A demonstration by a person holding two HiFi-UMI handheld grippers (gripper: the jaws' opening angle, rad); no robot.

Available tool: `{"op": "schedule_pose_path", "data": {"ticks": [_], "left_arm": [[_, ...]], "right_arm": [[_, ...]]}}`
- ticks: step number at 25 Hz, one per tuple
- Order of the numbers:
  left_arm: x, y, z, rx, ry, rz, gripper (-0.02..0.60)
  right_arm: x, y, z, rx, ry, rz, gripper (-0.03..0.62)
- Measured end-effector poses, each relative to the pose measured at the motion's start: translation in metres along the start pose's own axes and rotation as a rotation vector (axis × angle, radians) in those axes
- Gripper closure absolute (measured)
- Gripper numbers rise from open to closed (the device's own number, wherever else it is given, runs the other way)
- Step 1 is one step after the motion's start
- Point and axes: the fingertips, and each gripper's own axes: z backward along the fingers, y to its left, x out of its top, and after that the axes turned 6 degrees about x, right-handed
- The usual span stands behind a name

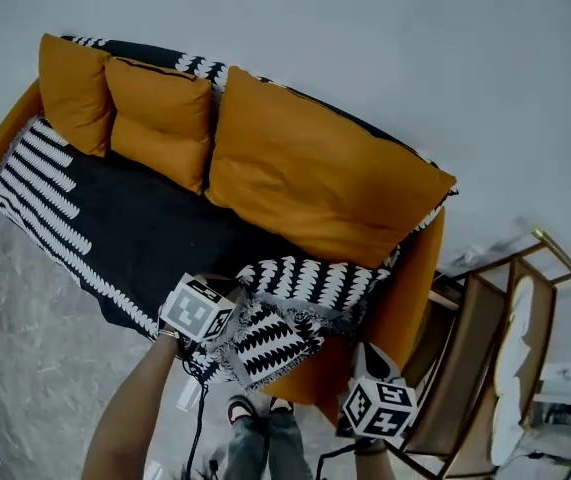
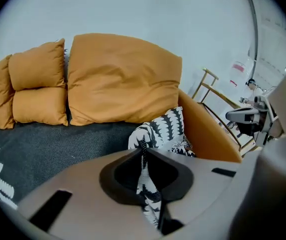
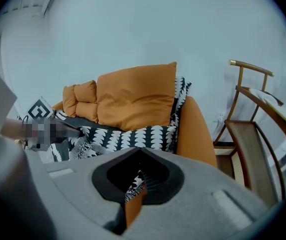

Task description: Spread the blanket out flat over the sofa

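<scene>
Evidently the left gripper [image 2: 144, 156] and right gripper [image 3: 138, 176] each pinched the blanket [image 1: 285, 308], bunched just ahead of them on the sofa [image 1: 410, 288] (thin holds); a sharp tug might slip it free.

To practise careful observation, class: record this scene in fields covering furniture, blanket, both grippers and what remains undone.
Furniture: orange upholstered sofa with three orange cushions; wooden chair beside its arm
Blanket: black-and-white patterned blanket, flat over the left seat, bunched at the right end
Left gripper: shut on the blanket
Right gripper: shut on the blanket
Undone: right end not yet spread
</scene>
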Motion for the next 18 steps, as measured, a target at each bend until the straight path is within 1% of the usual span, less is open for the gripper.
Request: {"op": "schedule_pose_path", "data": {"ticks": [7,11,18], "left_arm": [[0.004,-0.045,0.035,-0.015,-0.001,0.007,0.566],[0.007,-0.07,0.061,-0.041,-0.023,0.007,0.566],[0.01,-0.121,0.1,-0.083,-0.036,0.0,0.566]], "right_arm": [[0.01,0.0,0.036,-0.031,-0.025,-0.038,0.589],[0.023,-0.001,0.06,-0.044,-0.055,-0.061,0.589],[0.038,-0.007,0.103,-0.059,-0.084,-0.064,0.589]]}}
